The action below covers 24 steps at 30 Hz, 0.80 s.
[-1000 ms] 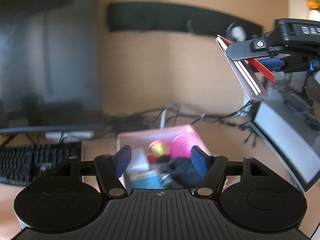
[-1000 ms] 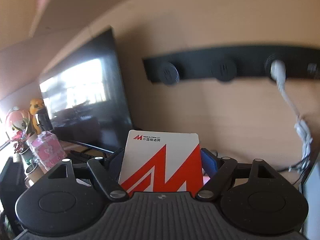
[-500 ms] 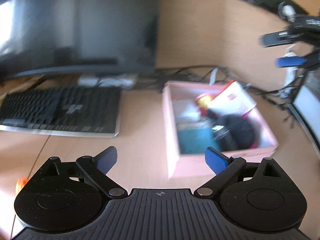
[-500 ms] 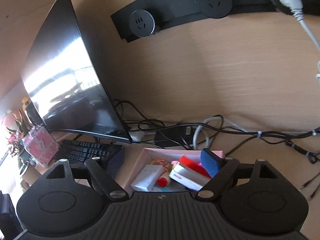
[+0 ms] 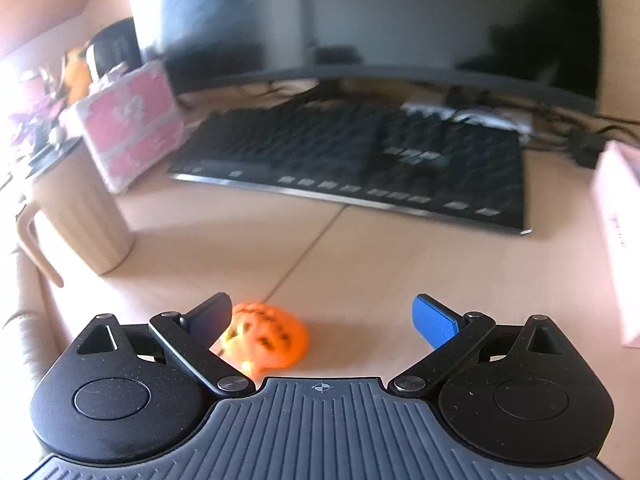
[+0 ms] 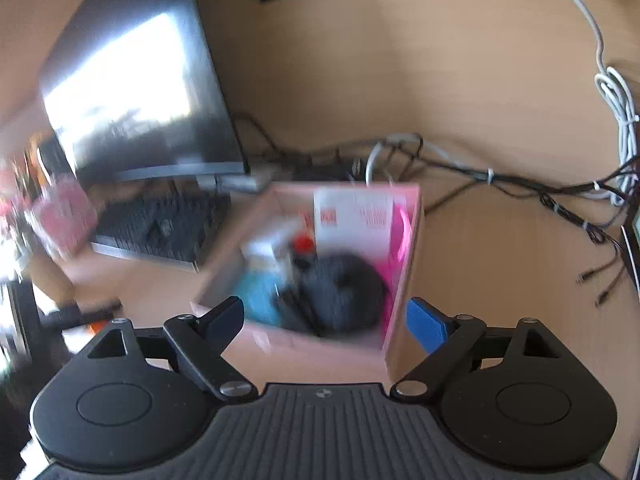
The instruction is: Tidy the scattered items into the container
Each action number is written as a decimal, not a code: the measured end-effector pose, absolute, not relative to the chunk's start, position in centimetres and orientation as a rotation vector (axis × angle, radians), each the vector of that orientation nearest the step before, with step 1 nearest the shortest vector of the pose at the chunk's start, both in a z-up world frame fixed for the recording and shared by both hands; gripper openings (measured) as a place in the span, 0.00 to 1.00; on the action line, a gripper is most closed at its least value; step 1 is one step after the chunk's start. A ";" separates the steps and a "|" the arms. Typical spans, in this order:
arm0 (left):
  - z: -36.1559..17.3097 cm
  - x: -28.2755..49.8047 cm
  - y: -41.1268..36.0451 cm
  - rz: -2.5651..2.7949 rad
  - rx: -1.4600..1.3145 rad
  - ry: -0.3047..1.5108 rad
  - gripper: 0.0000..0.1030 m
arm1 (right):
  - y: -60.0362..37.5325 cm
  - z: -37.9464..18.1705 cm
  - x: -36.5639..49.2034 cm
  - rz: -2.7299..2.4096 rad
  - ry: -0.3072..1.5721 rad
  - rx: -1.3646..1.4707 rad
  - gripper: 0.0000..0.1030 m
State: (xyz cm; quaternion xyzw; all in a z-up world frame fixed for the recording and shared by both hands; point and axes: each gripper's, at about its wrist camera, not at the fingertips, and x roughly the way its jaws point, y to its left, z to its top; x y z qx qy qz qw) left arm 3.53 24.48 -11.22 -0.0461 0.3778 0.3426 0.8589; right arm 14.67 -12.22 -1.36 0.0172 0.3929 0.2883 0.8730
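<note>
A small orange pumpkin-like toy (image 5: 264, 340) lies on the desk just inside the left finger of my left gripper (image 5: 320, 312). That gripper's jaws are opening wide and touch nothing. The pink box (image 5: 616, 240) shows only as a wall at the right edge of the left wrist view. My right gripper (image 6: 324, 308) hovers over the near side of the pink box (image 6: 412, 260), its jaws opening and empty. Inside the box lie a white card with red print (image 6: 356, 216), a black bundle (image 6: 340, 292), a teal item (image 6: 260, 292) and a pink round thing (image 6: 402, 236).
A black keyboard (image 5: 360, 152) lies before a dark monitor (image 5: 360, 12). A beige ribbed mug (image 5: 76, 216) and a pink patterned case (image 5: 132, 132) stand at the left. Cables (image 6: 520, 184) trail along the wall behind the box.
My left gripper swung left from the box, sank toward the desk by the orange toy and opened wide. My right gripper let go of the white-and-red card, now in the box, and tipped down over it.
</note>
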 end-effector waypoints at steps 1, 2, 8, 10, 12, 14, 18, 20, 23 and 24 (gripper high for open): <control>-11.6 3.6 24.9 0.725 -0.105 0.800 0.97 | -12.2 -1.9 14.1 0.604 0.830 0.020 0.86; -12.0 3.7 25.4 0.731 -0.116 0.807 0.96 | -12.1 -2.2 13.7 0.609 0.838 0.015 0.86; -12.8 4.1 26.7 0.729 -0.139 0.780 0.92 | -11.6 -3.3 12.9 0.626 0.862 -0.008 0.87; -12.7 4.6 26.6 0.746 -0.109 0.771 0.77 | -11.5 -3.5 13.0 0.626 0.865 -0.015 0.87; -12.6 5.0 26.5 0.765 -0.084 0.773 0.69 | -11.4 -3.6 13.3 0.629 0.870 -0.012 0.87; -12.5 5.2 26.7 0.777 -0.086 0.772 0.66 | -11.2 -3.9 13.5 0.630 0.872 -0.010 0.87; -12.7 5.8 26.7 0.802 -0.052 0.790 0.62 | -11.2 -4.5 13.8 0.628 0.868 -0.029 0.90; -12.7 6.0 26.1 0.792 -0.051 0.793 0.62 | -11.3 -5.0 14.3 0.632 0.878 -0.032 0.90; -12.5 6.2 24.2 0.746 -0.063 0.803 0.62 | -11.5 -5.7 15.5 0.642 0.902 -0.018 0.90; -12.4 6.2 23.3 0.734 -0.072 0.803 0.62 | -11.5 -5.8 15.9 0.641 0.906 -0.014 0.90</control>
